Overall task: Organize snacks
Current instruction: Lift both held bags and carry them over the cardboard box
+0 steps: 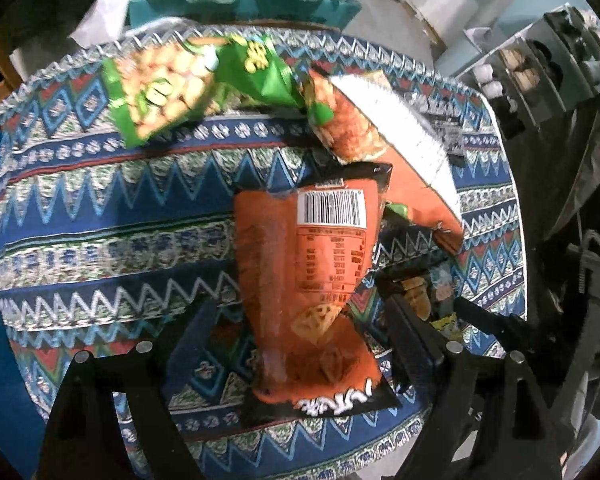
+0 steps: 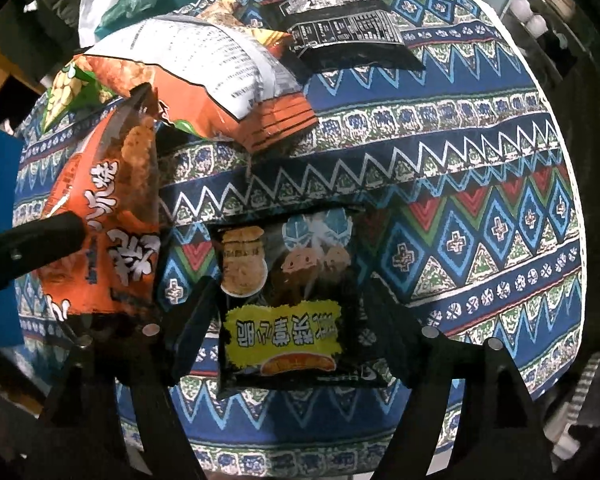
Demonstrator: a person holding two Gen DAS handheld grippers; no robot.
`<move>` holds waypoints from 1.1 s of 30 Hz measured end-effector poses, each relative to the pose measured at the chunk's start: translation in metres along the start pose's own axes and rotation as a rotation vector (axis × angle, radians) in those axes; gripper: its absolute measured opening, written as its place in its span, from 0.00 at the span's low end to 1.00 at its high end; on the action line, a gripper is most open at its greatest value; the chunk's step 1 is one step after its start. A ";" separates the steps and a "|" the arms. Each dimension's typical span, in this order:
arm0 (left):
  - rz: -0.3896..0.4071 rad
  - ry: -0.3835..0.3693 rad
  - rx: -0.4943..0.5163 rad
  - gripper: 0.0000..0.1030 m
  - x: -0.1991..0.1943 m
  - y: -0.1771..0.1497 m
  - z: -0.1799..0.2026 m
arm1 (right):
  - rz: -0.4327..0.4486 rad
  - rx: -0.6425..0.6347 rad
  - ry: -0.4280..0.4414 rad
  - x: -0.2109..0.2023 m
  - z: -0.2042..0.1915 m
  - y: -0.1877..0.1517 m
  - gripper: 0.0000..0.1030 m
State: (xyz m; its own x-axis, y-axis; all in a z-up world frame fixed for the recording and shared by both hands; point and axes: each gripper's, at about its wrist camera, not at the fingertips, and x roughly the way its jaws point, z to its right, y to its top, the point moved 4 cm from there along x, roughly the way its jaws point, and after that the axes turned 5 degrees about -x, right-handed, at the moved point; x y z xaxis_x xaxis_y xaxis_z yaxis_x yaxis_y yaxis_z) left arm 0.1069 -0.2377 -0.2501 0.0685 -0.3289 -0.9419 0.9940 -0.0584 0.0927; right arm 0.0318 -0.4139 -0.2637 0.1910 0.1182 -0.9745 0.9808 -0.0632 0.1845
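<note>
The snack packets lie loose on a round bench [image 1: 100,216] under a patterned cloth; none sits in any container. Seen from the left wrist, the left gripper [image 1: 296,344] points steeply down over an orange packet [image 1: 320,264] lying barcode up; its jaws stand wide on either side of the packet's lower end, and I cannot tell whether they touch it. Behind it lie a green packet [image 1: 168,92] and a larger orange bag [image 1: 400,152].

The right gripper [image 2: 288,316] also points steeply down, its jaws spread wide around a black packet with a yellow label [image 2: 288,300], pads apart from its edges.

Only the right wrist view shows another black packet [image 2: 348,28] at the far edge, and the printed front of the orange packet [image 2: 112,216].
</note>
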 end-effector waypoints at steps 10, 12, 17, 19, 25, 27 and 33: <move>-0.024 -0.039 0.012 0.70 0.025 -0.010 -0.009 | -0.012 -0.017 -0.018 0.019 0.001 -0.002 0.74; -0.025 -0.065 0.028 0.59 0.023 -0.013 -0.007 | -0.016 -0.030 -0.039 0.024 -0.004 -0.003 0.71; -0.012 -0.044 0.040 0.52 0.013 -0.021 -0.016 | -0.023 -0.066 -0.037 0.030 -0.038 0.001 0.66; -0.002 -0.038 0.038 0.50 0.007 -0.026 -0.021 | -0.023 -0.072 -0.038 0.030 -0.040 0.001 0.66; 0.021 0.002 0.026 0.47 -0.009 -0.037 -0.035 | 0.006 -0.087 -0.032 0.007 -0.053 0.008 0.66; 0.029 0.007 0.028 0.47 -0.014 -0.039 -0.037 | 0.015 -0.095 -0.038 -0.004 -0.058 0.001 0.66; 0.077 0.025 0.050 0.46 -0.037 -0.047 -0.039 | 0.043 -0.109 0.045 -0.023 -0.064 -0.005 0.66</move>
State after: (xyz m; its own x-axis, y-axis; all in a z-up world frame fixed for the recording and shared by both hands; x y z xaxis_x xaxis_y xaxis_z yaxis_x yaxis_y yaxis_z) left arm 0.0614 -0.1862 -0.2318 0.1472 -0.3107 -0.9390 0.9802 -0.0814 0.1806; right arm 0.0250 -0.3524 -0.2340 0.2320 0.1625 -0.9590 0.9697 0.0386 0.2412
